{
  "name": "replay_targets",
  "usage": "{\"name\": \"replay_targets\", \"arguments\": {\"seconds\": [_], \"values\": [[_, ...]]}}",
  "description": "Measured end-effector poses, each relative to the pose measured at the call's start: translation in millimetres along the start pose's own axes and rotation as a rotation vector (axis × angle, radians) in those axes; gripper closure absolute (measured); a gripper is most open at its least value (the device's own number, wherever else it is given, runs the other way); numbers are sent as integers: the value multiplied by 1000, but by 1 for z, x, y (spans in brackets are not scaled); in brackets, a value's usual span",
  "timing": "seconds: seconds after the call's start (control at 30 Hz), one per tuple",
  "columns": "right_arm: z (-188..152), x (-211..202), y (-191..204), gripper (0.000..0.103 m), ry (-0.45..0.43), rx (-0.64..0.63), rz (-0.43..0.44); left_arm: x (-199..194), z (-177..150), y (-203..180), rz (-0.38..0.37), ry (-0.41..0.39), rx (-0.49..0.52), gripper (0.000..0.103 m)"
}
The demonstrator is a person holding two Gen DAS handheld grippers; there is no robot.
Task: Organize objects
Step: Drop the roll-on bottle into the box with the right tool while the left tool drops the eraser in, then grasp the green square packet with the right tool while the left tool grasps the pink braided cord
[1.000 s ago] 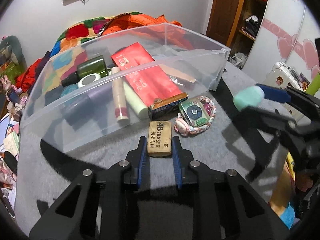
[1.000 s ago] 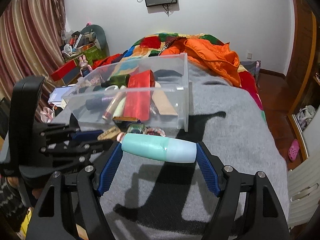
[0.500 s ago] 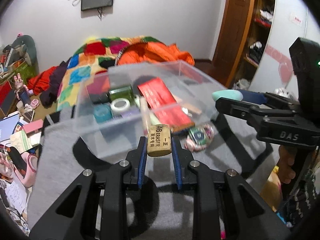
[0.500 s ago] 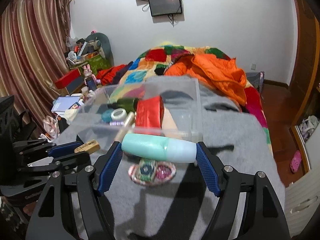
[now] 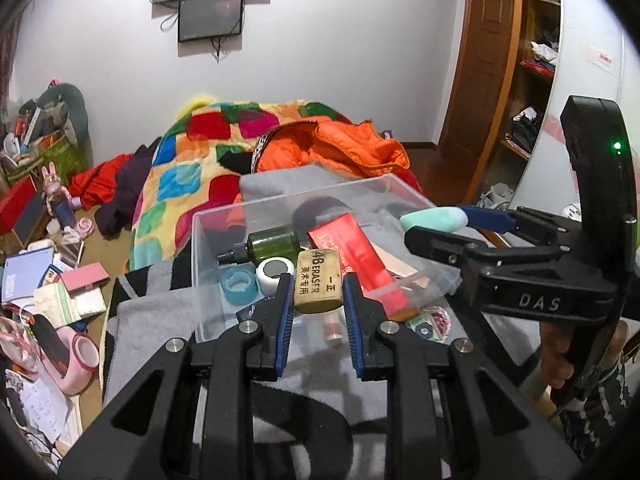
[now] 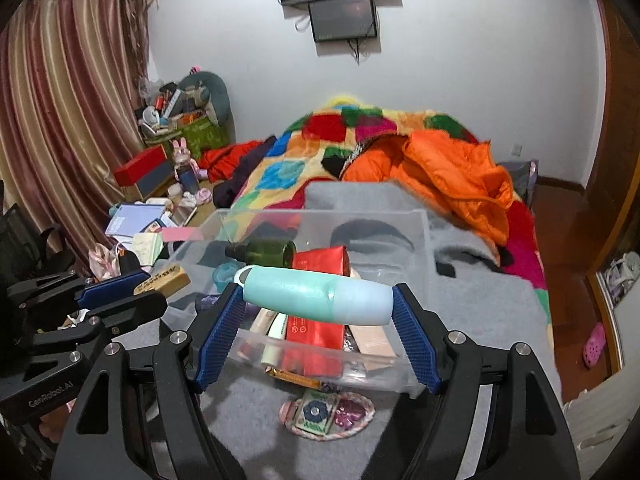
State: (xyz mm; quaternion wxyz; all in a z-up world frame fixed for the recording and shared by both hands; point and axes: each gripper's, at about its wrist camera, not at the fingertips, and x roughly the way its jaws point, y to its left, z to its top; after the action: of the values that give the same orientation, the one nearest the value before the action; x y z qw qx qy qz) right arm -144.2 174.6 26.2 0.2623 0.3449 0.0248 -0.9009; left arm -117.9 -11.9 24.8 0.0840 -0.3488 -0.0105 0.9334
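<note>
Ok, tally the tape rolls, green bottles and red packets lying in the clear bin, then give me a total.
Tape rolls: 2, a blue tape roll and a white tape roll
green bottle: 1
red packet: 1
Total in the clear bin: 4

Both wrist views look down, seemingly close, over the clear bin (image 5: 416, 200).

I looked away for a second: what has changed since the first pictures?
The left gripper lifted the eraser off the grey blanket up to the clear bin. The right gripper carried the mint bottle over the bin. Both grips, the bin's contents and the pouch are unchanged.
</note>
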Motion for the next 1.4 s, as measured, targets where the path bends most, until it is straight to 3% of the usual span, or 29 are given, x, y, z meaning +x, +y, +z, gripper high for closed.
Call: {"name": "replay_targets", "arguments": {"seconds": [0.33, 0.5, 0.9, 1.17, 1.4], "values": [[-3, 53, 0, 32, 126, 4, 2, 42, 4, 4, 22, 78, 23, 80], [-6, 59, 4, 32, 128, -50, -52, 57, 1, 10, 12, 113, 0, 80], [-7, 45, 5, 31, 116, -50, -25, 45, -1, 10, -5, 105, -12, 78], [-14, 4, -4, 31, 37, -35, -19, 16, -3, -3, -8, 43, 6, 49], [-37, -22, -17, 31, 23, -8, -38, 1, -18, -13, -27, 34, 19, 42]]}}
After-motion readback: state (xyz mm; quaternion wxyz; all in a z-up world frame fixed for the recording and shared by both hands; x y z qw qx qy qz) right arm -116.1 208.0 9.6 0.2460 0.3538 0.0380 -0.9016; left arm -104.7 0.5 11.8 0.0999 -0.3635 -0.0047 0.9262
